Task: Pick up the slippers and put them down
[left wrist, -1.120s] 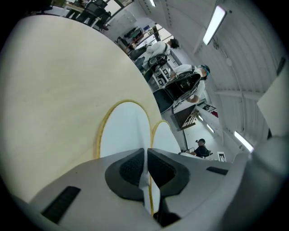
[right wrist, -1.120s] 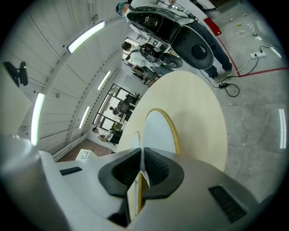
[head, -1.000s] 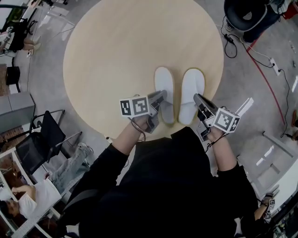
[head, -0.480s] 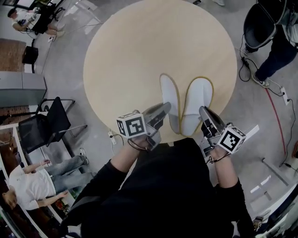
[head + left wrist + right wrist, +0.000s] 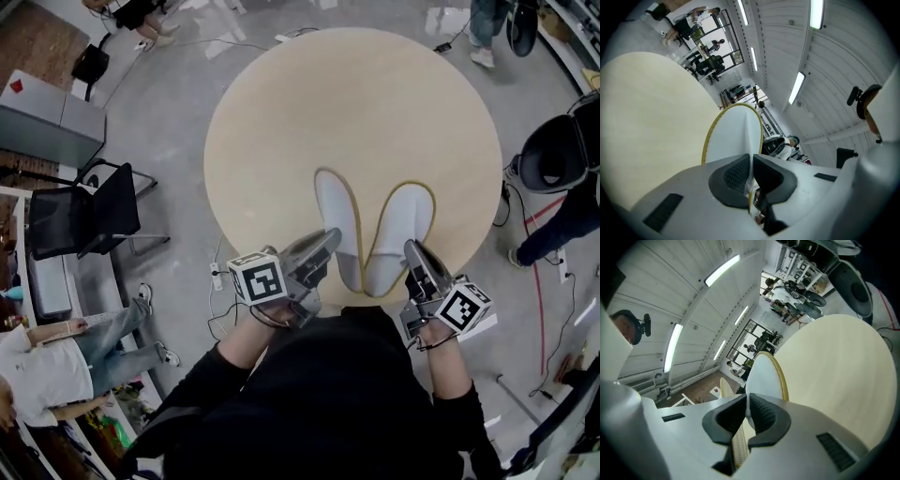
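in the head view the left slipper (image 5: 336, 220) lies at lower centre, its long axis running up the frame, toe leaning to the upper left and heel toward the person. the left gripper (image 5: 326, 246) reaches in from the lower left, its jaws clamped on the heel edge. just beside it, the right slipper (image 5: 405, 225) points its toe to the upper right, so the pair makes a v over the round table (image 5: 356, 103). the right gripper (image 5: 413, 253) comes in from the lower right, its jaws pinched on that heel.
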Motion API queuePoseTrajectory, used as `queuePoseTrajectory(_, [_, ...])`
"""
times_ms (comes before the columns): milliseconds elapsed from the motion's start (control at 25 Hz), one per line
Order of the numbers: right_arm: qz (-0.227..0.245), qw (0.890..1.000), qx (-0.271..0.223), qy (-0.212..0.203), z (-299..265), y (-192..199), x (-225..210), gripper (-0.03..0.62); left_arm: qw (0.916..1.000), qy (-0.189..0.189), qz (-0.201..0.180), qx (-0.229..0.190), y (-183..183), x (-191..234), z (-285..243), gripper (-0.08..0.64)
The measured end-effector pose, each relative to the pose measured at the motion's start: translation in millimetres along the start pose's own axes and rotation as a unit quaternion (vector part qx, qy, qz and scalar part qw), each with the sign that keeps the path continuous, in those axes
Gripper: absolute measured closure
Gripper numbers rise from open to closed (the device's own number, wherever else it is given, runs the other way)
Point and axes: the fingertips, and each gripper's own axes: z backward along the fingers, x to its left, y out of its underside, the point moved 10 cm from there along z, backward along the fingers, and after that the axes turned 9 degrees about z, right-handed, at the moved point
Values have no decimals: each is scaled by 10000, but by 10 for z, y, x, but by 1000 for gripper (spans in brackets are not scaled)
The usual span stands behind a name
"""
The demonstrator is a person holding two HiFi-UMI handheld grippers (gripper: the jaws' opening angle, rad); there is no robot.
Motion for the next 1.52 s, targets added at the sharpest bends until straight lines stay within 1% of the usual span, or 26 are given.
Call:
queuePoseTrajectory(80, [89,9999,133,-20,-112,33,69,561,9998,124,91,-104,-34,-16,157,525])
queuePoseTrajectory(160, [38,9998,201,0,-210,80,93,561,9995,221,188,-128,-68,-3,259,525])
queuePoseTrajectory(240, [-23,9997,231,26,-315,180,162,561,9995,248,166,-122,-105,45,415,525])
queuePoseTrajectory(320, [-6,9997,262,-32,-508,361,427,561,9997,195,106,-142,-179,115,774,525])
queuePoseTrajectory(400, [83,9994,291,-165,-772,582,789,561,9996,151,32,-222,-294,205,1253,525])
queuePoseTrajectory(480, [147,9991,348,-200,-1004,824,1066,561,9993,138,-39,-339,-428,311,1708,525])
queuePoseTrajectory(640, [253,9985,345,-349,-1380,1190,1605,561,9984,121,36,-559,-636,508,2436,525])
queuePoseTrajectory(720, [327,9979,358,-419,-1564,1343,1812,561,9978,86,48,-659,-722,601,2755,525])
queuePoseTrajectory(880, [296,9969,487,-534,-1967,1639,2071,561,9957,-82,132,-912,-882,894,3320,525])
queuePoseTrajectory(960, [343,9960,599,-573,-2134,1691,2154,561,9943,-172,221,-1031,-961,1030,3482,525])
queuePoseTrajectory(1080, [405,9952,752,-477,-2281,1701,2231,561,9920,-229,395,-1177,-1060,1142,3611,525])
queuePoseTrajectory(1160, [380,9947,841,-449,-2424,1735,2264,561,9907,-234,514,-1237,-1131,1206,3677,525])
queuePoseTrajectory(1240, [321,9939,920,-517,-2671,1795,2250,561,9902,-268,582,-1243,-1243,1313,3718,525])
queuePoseTrajectory(1360, [241,9924,1018,-645,-3102,1851,2173,561,9901,-456,601,-1184,-1490,1493,3734,525])
queuePoseTrajectory(1520, [-14,9925,1036,-650,-3627,1847,2079,561,9896,-738,630,-1064,-1936,1607,3740,525])
